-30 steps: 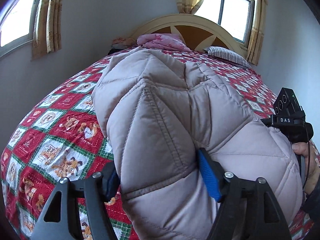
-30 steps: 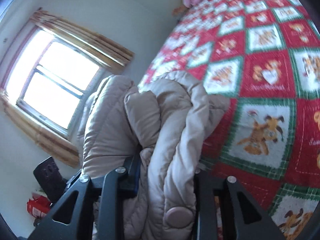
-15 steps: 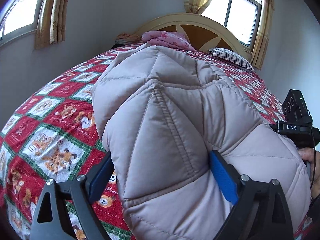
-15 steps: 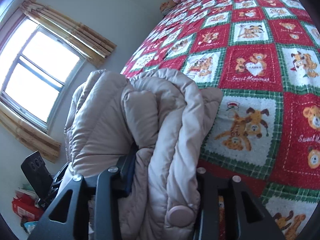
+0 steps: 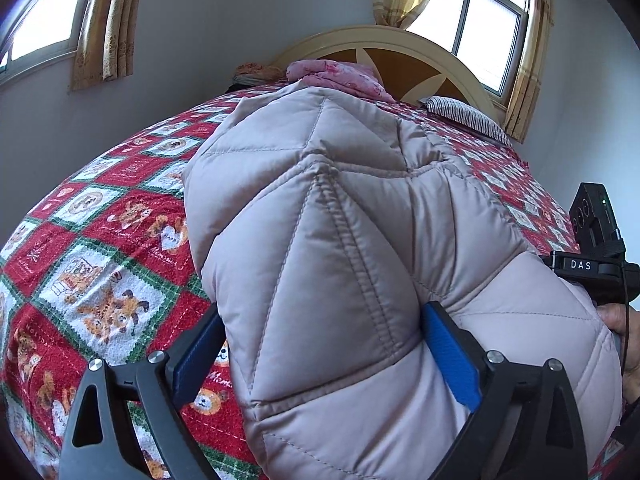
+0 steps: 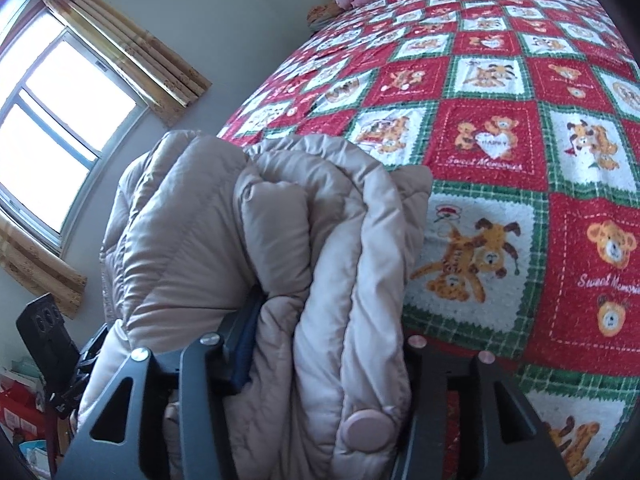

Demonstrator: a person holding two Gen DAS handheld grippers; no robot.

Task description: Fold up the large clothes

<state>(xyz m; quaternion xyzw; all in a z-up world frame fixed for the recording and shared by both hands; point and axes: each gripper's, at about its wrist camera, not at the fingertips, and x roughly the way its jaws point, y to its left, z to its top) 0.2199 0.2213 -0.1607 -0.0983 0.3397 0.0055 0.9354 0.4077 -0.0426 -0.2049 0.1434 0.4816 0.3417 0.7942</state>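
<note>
A puffy beige quilted jacket [image 5: 340, 240] is bunched up and held above the bed. My left gripper [image 5: 320, 344] is shut on a thick fold of it, blue pads [image 5: 450, 360] pressing from both sides. My right gripper [image 6: 328, 344] is shut on several stacked layers of the same jacket [image 6: 280, 240], with a round snap button [image 6: 366, 428] showing near the jaws. The right gripper's body [image 5: 596, 248] and the hand holding it show at the right of the left wrist view. The left gripper's body [image 6: 48, 332] shows at lower left of the right wrist view.
The bed is covered by a red, green and white teddy-bear quilt [image 6: 500, 140]. A pink folded blanket [image 5: 336, 76] and a striped pillow [image 5: 464, 114] lie by the curved wooden headboard [image 5: 400, 56]. Curtained windows are on both walls. Clutter [image 6: 20, 400] stands on the floor beside the bed.
Both grippers have moved forward over the bed with the jacket still held; more quilt shows in the right wrist view and the jacket sits lower in it.
</note>
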